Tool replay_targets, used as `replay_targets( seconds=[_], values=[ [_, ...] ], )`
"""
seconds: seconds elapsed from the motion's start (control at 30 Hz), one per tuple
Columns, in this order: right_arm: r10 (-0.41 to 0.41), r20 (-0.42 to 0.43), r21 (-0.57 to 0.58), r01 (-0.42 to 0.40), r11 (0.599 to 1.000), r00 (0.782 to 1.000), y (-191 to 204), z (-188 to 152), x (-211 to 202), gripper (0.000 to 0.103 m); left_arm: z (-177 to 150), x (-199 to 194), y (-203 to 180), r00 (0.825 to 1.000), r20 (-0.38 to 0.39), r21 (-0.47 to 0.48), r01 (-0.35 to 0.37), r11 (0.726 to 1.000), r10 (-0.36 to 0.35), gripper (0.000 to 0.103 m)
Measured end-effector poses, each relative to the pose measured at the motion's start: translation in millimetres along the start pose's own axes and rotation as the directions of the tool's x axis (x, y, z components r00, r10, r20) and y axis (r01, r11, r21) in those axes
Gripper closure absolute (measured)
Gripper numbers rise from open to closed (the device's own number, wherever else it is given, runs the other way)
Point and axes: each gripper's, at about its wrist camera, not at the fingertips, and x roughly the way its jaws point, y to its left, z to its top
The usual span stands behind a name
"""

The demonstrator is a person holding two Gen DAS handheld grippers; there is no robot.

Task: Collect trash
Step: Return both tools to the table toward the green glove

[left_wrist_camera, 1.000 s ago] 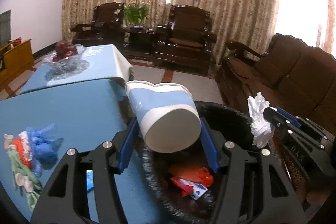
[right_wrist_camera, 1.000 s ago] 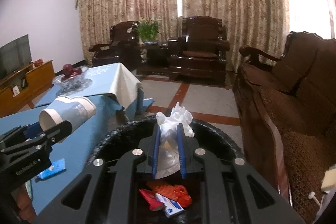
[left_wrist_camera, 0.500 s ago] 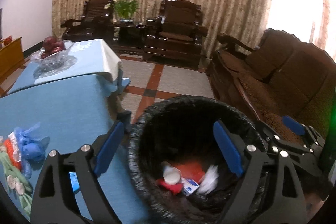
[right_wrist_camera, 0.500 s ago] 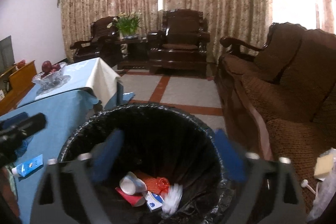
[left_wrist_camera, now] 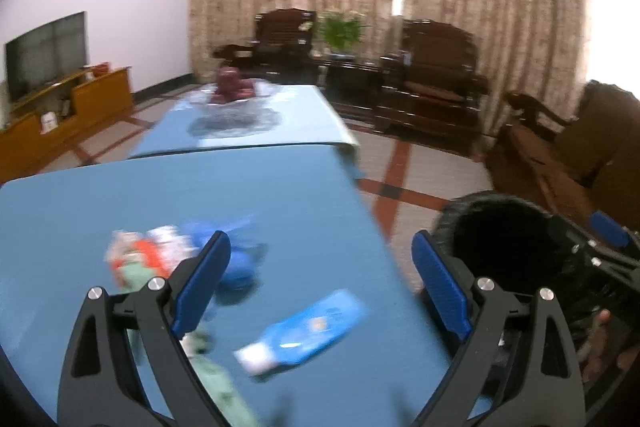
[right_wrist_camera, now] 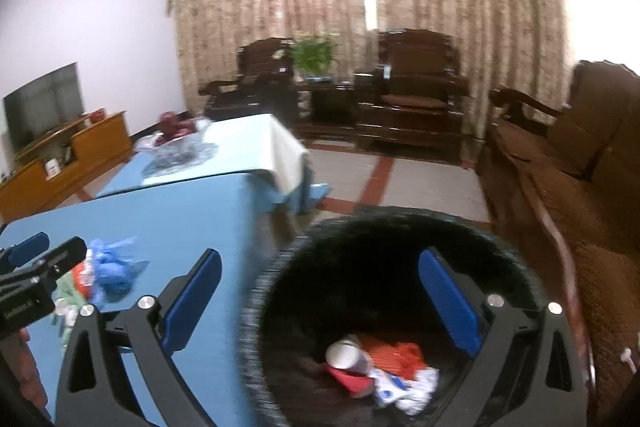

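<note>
The bin (right_wrist_camera: 400, 307) holds a cup (right_wrist_camera: 346, 353) now. Both grippers, left (left_wrist_camera: 320, 291) and right (right_wrist_camera: 320, 299), are spread wide with nothing between them. A blue wrapper (left_wrist_camera: 304, 333) waits lower middle.

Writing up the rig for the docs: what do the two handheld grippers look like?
Both look alike. The left gripper and right gripper have black, angular open-frame bodies, silver round screw heads and flat blue ribbed pads. The left one's side bears small white lettering, too blurred to read. No cables or sleeves show.

A plain blue tablecloth (left_wrist_camera: 200, 203), a black bin liner (right_wrist_camera: 360, 267), floral beige curtains (right_wrist_camera: 440, 7), blue-padded tools.
</note>
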Motion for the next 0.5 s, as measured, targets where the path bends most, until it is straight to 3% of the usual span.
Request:
replay_targets(
  seconds=[0.23, 0.5],
  values=[
    [0.117, 0.006, -0.067, -0.117, 0.991, 0.993, 64.2, -5.6, 1.3, 0.006, -24.2, -23.2, 68.5, 0.988, -0.026, -0.037, -0.15, 0.988, 0.149, 0.014],
    [0.202, -0.011, -0.109, -0.202, 0.973, 0.979, 108.5, -22.5, 10.5, 0.006, -53.6, -28.2, 101.7, 0.98, -0.086, -0.071, -0.187, 0.98, 0.18, 0.014]
  ],
)
